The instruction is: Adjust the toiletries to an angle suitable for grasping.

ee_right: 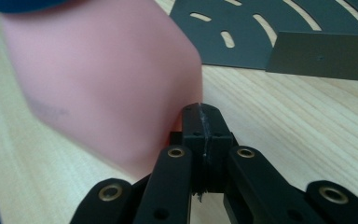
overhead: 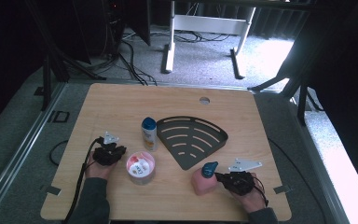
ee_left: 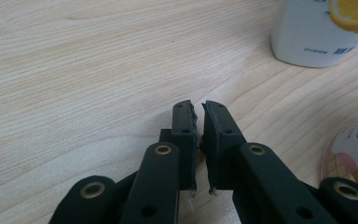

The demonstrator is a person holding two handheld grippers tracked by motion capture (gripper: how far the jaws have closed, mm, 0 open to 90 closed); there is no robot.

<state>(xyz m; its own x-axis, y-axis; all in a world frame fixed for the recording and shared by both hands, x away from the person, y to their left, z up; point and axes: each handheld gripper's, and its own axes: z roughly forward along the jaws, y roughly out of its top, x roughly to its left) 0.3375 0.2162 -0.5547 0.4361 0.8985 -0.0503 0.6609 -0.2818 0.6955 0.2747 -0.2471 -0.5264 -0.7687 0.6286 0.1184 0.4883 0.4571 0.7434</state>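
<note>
My left gripper [overhead: 117, 152] rests low at the table's front left, its jaws a narrow gap apart with nothing between them [ee_left: 199, 106]. To its right stands a round white and pink jar [overhead: 141, 168] [ee_left: 354, 149]. A white bottle with a blue cap [overhead: 149, 133] [ee_left: 312, 32] lies beyond it. At the front right my right gripper [overhead: 217, 176] [ee_right: 204, 109] is shut, pads together and empty. Its tip sits right against the lower side of a pink bottle with a blue cap [overhead: 203, 181] [ee_right: 102, 79]; whether it touches I cannot tell.
A black slotted corner shelf [overhead: 191, 137] [ee_right: 261, 32] lies flat in the middle of the wooden table [overhead: 121, 100], just beyond the pink bottle. A round cable hole [overhead: 204, 100] is near the far edge. Bare wood spreads across the table's back.
</note>
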